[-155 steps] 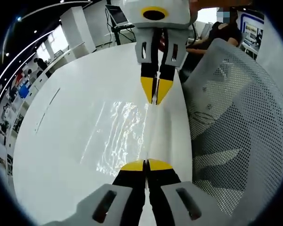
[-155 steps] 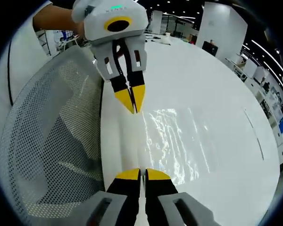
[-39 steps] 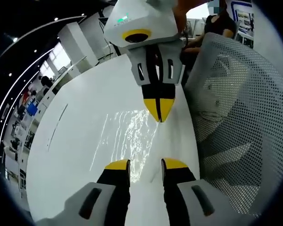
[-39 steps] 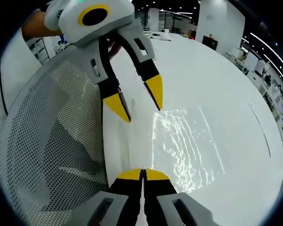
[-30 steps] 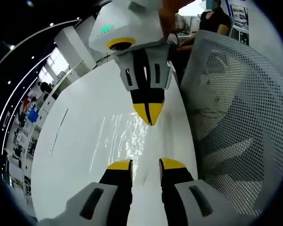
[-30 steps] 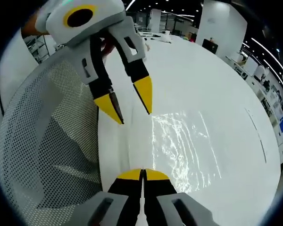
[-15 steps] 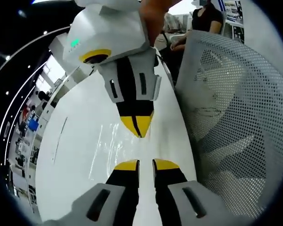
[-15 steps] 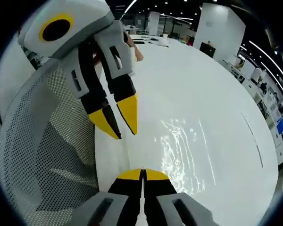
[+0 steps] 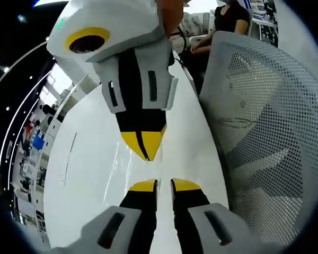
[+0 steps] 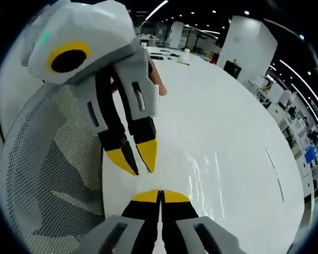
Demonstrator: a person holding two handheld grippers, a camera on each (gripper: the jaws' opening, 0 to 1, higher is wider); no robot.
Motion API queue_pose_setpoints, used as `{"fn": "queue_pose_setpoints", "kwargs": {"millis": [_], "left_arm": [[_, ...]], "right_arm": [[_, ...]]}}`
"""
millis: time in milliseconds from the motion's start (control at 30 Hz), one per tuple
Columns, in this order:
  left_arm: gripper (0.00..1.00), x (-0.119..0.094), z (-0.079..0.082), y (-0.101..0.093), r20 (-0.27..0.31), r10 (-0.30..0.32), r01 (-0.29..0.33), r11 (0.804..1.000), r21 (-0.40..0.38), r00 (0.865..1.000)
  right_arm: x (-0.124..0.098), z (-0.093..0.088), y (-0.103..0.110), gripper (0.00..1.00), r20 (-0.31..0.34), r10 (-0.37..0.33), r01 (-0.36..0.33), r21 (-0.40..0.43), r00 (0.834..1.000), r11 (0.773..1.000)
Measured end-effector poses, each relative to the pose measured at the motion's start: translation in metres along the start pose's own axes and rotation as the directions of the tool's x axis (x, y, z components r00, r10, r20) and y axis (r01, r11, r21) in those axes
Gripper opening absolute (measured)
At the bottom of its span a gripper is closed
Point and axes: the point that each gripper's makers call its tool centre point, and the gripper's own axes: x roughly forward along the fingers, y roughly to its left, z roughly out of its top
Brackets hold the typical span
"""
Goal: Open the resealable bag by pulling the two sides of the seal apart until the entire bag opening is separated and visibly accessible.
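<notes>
Grippers meet nose to nose over the clear, crinkly resealable plastic bag (image 10: 212, 185), which lies flat on the white round tabletop (image 10: 222, 106).

In the left gripper view, the left gripper (image 9: 157, 184) rises from the bottom middle. Its yellow tips are nearly together, with a thin gap between them. I cannot tell if they pinch the bag's edge. The right gripper (image 9: 143, 148) comes down from the top, and its yellow tips are pressed together, just above the left one's tips. The bag (image 9: 114, 174) shows as a shiny patch at the middle left, beside both sets of tips.

In the right gripper view, the right gripper (image 10: 160, 193) sits at the bottom middle with its tips pressed tight. A thin clear edge seems to run down between them, so it may be pinching the bag, but I cannot be sure. The left gripper (image 10: 138, 159) reaches down from the upper left, tips a little apart. A white mesh chair back (image 10: 47, 174) fills the left side.

What could go wrong: the bag is thin and slippery, so a tip may grab both sides of the seal at once. Then pulling would only drag the bag and the seal would stay shut. A weak pinch could also let the edge slip out.
</notes>
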Motion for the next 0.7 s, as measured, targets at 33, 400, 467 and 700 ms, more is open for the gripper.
{"fn": "queue_pose_setpoints", "kwargs": {"millis": [33,400,467,700], "left_arm": [[0.07,0.0,-0.001,0.0,-0.001,0.001,-0.001,1.0,-0.002,1.0],[0.0,0.003,0.004,-0.003,0.018,-0.006,0.006,1.0,-0.001,1.0],[0.0,0.002,0.003,-0.003,0.01,-0.004,0.003,1.0,0.015,1.0],[0.0,-0.004,0.007,-0.003,0.022,0.0,-0.001,1.0,0.028,1.0]], "right_arm": [[-0.001,0.002,0.0,0.0,0.008,-0.004,0.004,0.002,1.0,1.0],[-0.014,0.015,-0.013,0.0,0.033,-0.107,0.107,0.005,0.994,0.994],[-0.016,0.016,-0.017,0.0,0.034,-0.134,0.134,0.015,0.99,0.991],[-0.027,0.022,-0.035,0.0,0.043,-0.219,0.217,0.058,0.975,0.975]]}}
